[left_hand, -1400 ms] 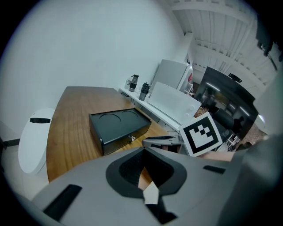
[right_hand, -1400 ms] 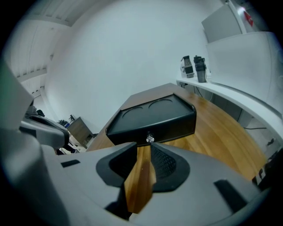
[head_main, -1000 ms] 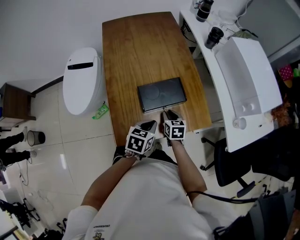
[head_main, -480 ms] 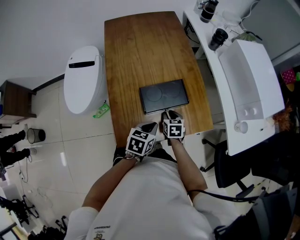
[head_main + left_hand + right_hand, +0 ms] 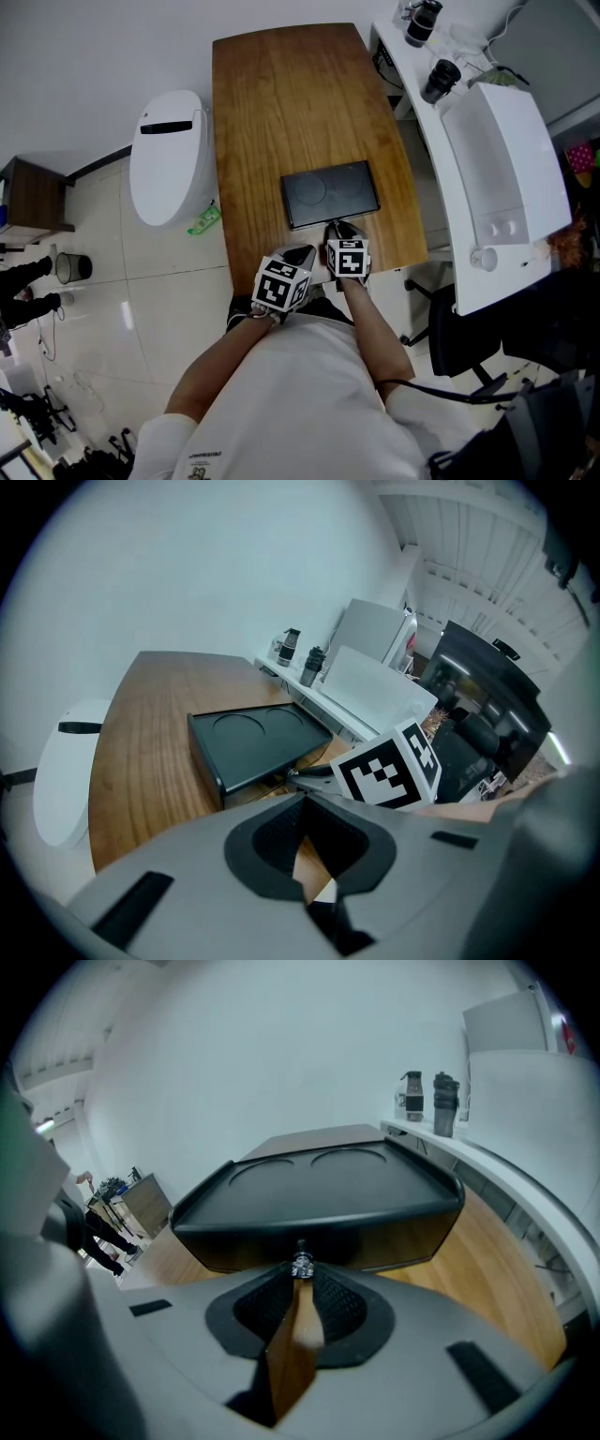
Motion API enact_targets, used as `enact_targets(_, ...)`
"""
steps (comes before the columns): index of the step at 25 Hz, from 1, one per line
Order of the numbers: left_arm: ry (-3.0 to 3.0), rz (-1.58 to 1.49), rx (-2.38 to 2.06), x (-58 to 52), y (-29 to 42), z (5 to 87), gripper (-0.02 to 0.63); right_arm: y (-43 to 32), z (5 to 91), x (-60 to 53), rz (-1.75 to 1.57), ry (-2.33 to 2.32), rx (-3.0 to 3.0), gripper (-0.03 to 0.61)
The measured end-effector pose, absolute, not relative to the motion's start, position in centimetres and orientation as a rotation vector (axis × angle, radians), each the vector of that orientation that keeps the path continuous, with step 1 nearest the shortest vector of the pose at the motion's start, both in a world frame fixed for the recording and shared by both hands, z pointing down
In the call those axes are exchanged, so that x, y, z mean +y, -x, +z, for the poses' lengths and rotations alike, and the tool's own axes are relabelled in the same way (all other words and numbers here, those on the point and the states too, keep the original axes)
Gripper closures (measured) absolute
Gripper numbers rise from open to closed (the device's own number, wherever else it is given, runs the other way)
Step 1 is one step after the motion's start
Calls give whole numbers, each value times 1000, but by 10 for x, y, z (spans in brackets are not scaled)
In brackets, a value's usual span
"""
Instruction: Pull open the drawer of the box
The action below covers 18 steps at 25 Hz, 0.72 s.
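Note:
A flat black box (image 5: 330,192) with two round recesses in its lid lies on the wooden table (image 5: 281,103), near the front edge. Its drawer front faces me and looks flush with the box. In the right gripper view a small metal knob (image 5: 301,1265) sticks out of the box (image 5: 319,1194) at the middle of that front. My right gripper (image 5: 301,1274) is shut on the knob; in the head view it (image 5: 331,226) touches the box's near side. My left gripper (image 5: 302,251) hovers just left of it, shut and holding nothing (image 5: 302,803), aimed at the box (image 5: 258,742).
A white rounded bin (image 5: 167,159) stands on the floor left of the table, with a green packet (image 5: 200,221) beside it. A white desk (image 5: 487,169) with two dark bottles (image 5: 441,80) runs along the right. A black office chair (image 5: 459,328) sits at lower right.
The head view has drifted slightly. Both grippers and the box keep the same positions relative to each other.

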<state>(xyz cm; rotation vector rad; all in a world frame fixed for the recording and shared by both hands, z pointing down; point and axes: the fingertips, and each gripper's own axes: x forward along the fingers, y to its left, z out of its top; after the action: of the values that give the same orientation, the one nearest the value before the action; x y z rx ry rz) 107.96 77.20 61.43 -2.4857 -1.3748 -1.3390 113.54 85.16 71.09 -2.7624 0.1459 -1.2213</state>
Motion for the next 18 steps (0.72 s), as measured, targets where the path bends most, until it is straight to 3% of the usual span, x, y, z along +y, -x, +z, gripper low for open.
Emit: enact_targets(18,2503,-1355,-1358,771,-1069,616,614,-1122,711,851,-1228,2757,166,525)
